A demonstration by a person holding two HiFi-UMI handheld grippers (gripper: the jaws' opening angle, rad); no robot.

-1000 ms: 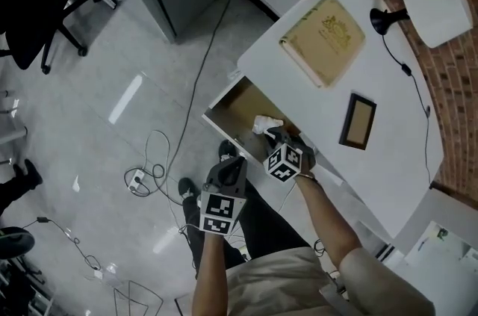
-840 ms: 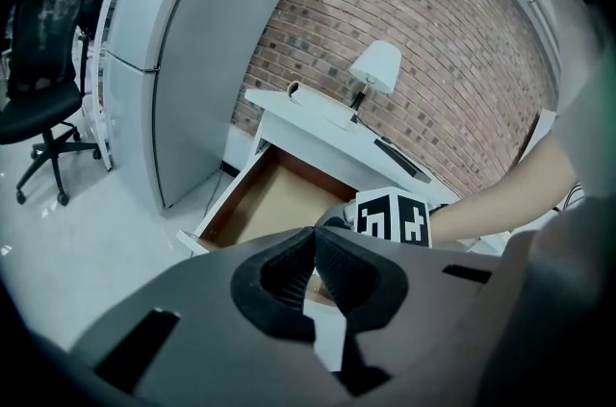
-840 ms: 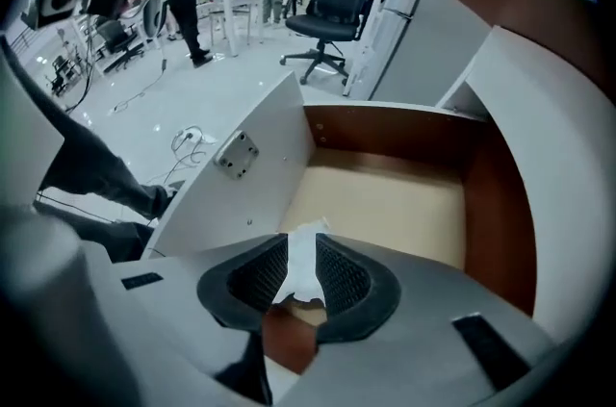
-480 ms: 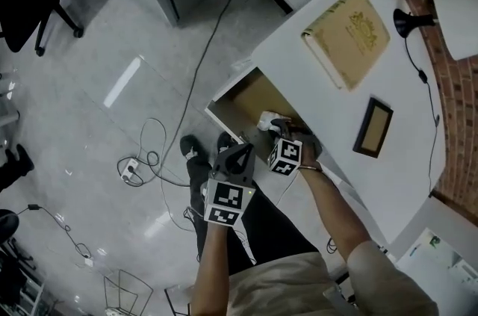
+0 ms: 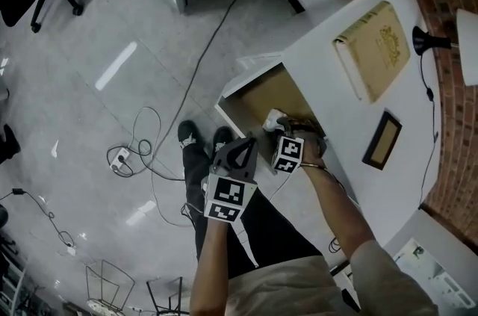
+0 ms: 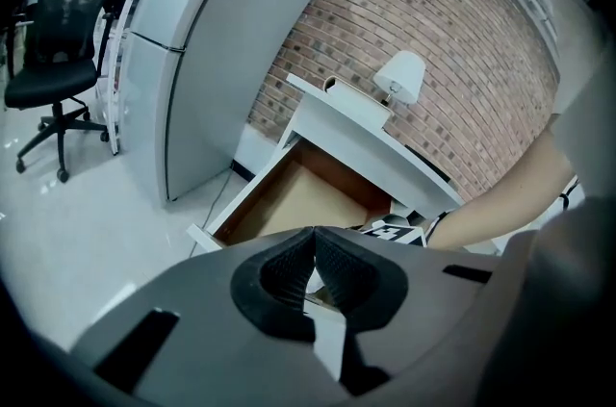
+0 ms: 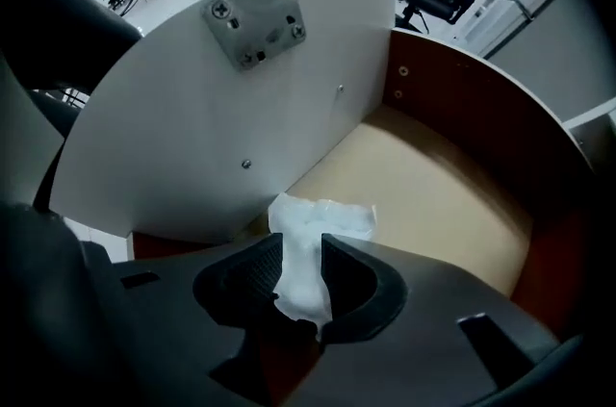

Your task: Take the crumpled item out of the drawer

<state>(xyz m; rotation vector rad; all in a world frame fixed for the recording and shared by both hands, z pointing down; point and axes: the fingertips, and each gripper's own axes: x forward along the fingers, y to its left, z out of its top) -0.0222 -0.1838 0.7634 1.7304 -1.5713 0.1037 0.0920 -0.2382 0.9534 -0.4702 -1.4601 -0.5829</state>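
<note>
Left claw [image 6: 314,237], jaws together and empty, waits outside the open drawer [image 6: 289,198] under the desk [image 6: 366,140]. Right claw [image 7: 301,246] points down into it, jaws just opened wide to straddle the crumpled item [image 7: 325,217] on the drawer floor; we cannot see the item's lower end, hidden between the pads [image 7: 248,278].

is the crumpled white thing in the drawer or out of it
In. The crumpled white item lies on the tan floor of the drawer, right beside its white panel.
</note>
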